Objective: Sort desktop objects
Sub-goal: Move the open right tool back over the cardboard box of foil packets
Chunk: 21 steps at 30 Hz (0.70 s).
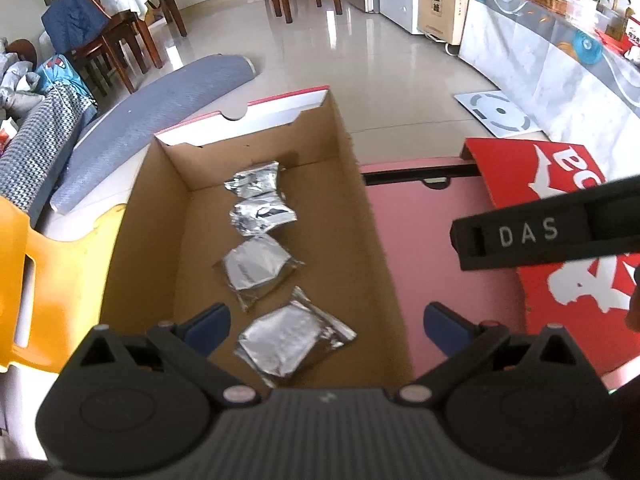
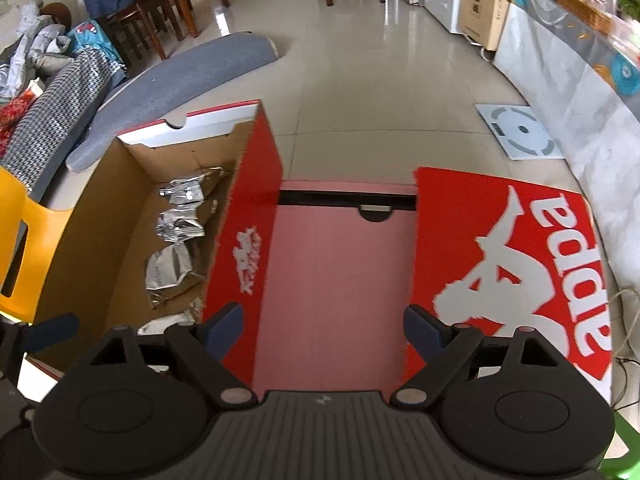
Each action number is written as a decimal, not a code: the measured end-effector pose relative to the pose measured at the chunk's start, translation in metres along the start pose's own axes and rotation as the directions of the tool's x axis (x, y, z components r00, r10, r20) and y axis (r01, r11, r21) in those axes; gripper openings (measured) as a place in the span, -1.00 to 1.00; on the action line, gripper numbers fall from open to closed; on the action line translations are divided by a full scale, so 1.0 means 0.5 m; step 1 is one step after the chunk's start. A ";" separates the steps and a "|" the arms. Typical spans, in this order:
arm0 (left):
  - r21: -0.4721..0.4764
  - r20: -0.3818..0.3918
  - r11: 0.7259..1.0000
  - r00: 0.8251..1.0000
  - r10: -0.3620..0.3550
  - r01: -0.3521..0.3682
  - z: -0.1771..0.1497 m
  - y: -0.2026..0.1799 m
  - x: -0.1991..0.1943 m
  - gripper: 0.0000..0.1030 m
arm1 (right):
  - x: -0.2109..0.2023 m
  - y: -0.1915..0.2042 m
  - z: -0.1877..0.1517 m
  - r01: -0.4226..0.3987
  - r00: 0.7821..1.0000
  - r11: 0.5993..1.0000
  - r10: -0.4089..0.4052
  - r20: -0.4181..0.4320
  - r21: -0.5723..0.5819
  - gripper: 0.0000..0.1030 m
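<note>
Tiled living-room floor (image 1: 400, 80) | cardboard box (image 1: 352, 208) near end hidden | four foil packets (image 1: 260, 268) inside, ahead of left gripper (image 1: 326, 326), wide | right gripper (image 2: 323, 330) wide, right of box, empty

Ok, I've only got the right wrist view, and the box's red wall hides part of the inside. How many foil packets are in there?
Observer: Four foil packets, in a row down the middle of the box.
Operator: Is the left claw holding one?
Observer: No, the left claw is open and empty; the nearest packet shows between its fingers.
Operator: Any room beside them?
Observer: Yes, bare cardboard floor shows on both sides of the row.
</note>
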<state>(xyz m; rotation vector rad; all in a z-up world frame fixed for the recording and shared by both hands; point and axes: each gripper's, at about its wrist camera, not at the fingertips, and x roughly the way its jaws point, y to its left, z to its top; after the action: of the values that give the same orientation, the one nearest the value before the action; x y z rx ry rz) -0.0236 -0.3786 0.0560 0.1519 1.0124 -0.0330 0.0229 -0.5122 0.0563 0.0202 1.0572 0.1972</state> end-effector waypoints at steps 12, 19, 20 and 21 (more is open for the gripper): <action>0.002 -0.038 1.000 0.999 0.019 -0.019 0.011 0.075 0.040 1.00 | 0.024 0.062 0.016 -0.005 1.000 0.999 0.006 0.020 -0.047 0.69; 0.039 -0.033 0.998 0.998 0.052 -0.051 0.028 0.130 0.048 1.00 | 0.042 0.085 0.025 -0.002 1.000 0.999 0.002 0.010 -0.045 0.68; 0.038 -0.032 0.998 0.998 0.054 -0.053 0.031 0.138 0.050 1.00 | 0.044 0.088 0.026 0.002 1.000 0.999 -0.001 0.009 -0.046 0.68; 0.039 -0.032 0.998 0.998 0.058 -0.057 0.035 0.146 0.052 1.00 | 0.047 0.091 0.026 0.007 1.000 0.999 -0.007 0.005 -0.044 0.68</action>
<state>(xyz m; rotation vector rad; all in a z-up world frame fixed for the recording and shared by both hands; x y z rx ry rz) 0.0118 -0.3077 0.0512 0.2170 1.0402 0.0027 0.0386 -0.4623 0.0477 -0.0228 1.0478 0.2141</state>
